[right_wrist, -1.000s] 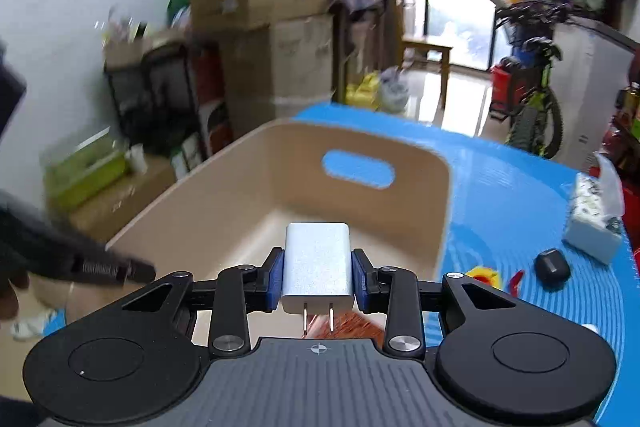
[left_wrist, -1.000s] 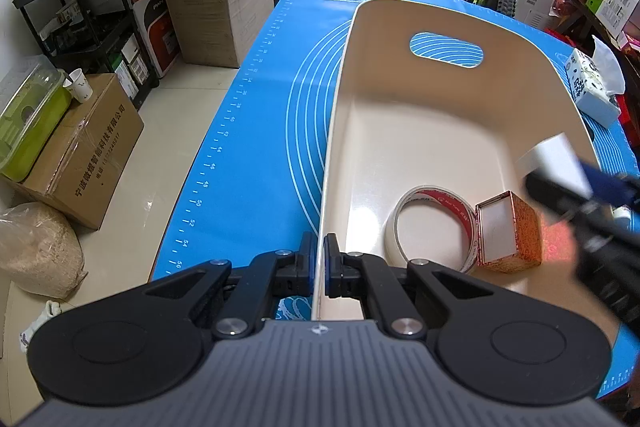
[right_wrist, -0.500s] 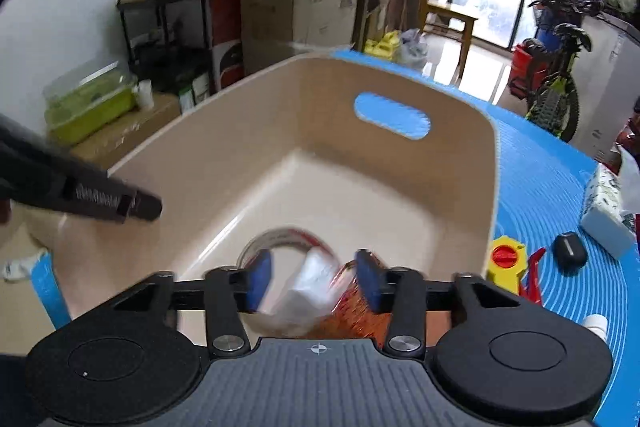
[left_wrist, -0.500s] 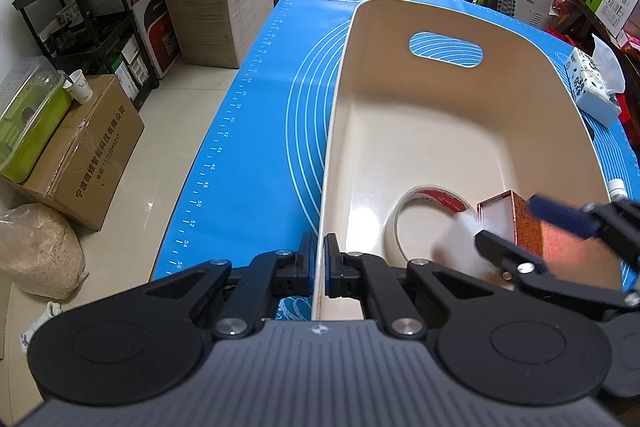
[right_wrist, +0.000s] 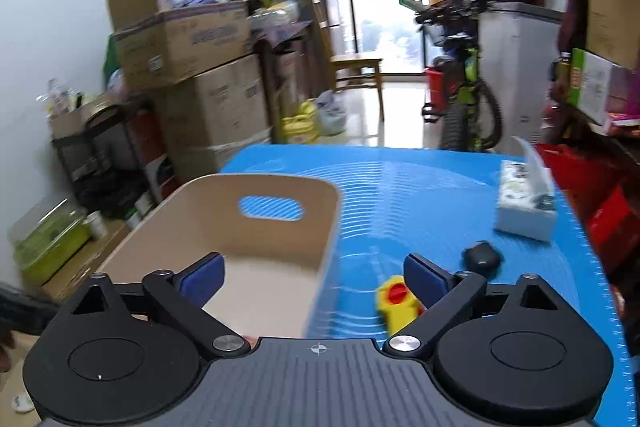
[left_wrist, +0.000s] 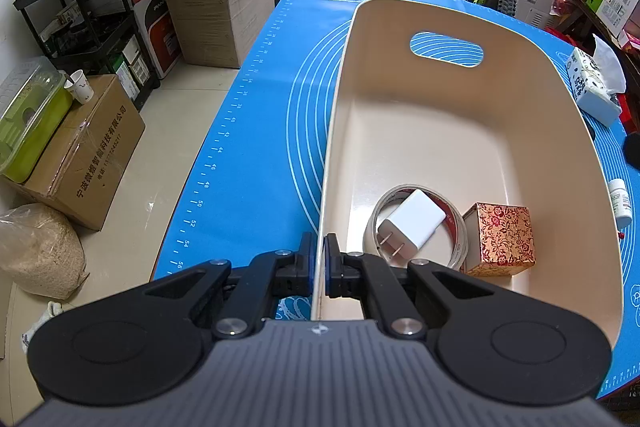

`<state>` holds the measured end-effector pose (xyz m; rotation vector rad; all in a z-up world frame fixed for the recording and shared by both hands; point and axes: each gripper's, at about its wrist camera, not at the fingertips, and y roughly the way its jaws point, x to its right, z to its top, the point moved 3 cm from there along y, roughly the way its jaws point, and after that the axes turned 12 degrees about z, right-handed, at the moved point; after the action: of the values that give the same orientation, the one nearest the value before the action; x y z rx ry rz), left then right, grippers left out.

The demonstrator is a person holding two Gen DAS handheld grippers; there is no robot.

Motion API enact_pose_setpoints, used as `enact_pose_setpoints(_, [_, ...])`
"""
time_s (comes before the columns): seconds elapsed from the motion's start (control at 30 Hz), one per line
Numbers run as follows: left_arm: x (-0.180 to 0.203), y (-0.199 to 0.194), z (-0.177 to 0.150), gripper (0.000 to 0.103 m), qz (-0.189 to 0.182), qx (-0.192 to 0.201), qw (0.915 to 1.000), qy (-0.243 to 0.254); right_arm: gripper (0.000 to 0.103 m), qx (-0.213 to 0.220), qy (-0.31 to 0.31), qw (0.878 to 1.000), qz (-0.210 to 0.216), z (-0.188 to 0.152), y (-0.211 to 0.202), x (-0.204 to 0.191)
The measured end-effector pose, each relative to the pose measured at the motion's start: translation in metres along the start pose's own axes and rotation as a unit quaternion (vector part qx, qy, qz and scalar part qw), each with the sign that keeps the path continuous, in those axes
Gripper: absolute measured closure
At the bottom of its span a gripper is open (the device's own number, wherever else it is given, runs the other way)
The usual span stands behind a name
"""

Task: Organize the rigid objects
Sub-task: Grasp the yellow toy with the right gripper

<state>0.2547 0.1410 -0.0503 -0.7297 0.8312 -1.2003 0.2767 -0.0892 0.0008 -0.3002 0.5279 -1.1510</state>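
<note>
The left gripper (left_wrist: 319, 269) was clamped tight on the near rim of the cream bin (left_wrist: 452, 131), its pads pinching the thin wall and steadying it on the blue mat (left_wrist: 256, 131). The right gripper (right_wrist: 314, 277) stood wide apart with nothing between its pads; its jaws had just been opening, and it hung over the bin's right wall, pointing toward the loose items on the mat.

Inside the bin, the white charger (left_wrist: 412, 221) lay tilted on the tape roll (left_wrist: 416, 227), prongs toward the near wall, with the red patterned box (left_wrist: 502, 239) just beside the roll. Out on the mat waited a yellow and red object (right_wrist: 396, 301), a dark rounded object (right_wrist: 482, 259), a small white bottle (left_wrist: 619, 201) and the tissue pack (right_wrist: 524, 203) (soft, so probably not part of the sorting).

The likeliest trouble seemed to come from the yellow object: it sat close against the bin's outer wall and partly behind the right finger (right_wrist: 424, 277), so a jaw coming down might strike the wall or knock the object away instead of straddling it. The right view was smeared with motion, so a hurried approach could misjudge the line. The dark object looked smooth and rounded and might squirt from the pads. If the left grip eased, a bump could shift the bin.
</note>
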Motion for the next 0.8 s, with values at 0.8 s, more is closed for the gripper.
enact_pose_setpoints(0.8, [0.0,-0.001,0.0,0.097,0.001,-0.001,1.0,0.002,0.03,-0.085,-0.056,0.992,-0.077,-0.061,0.078,0.078])
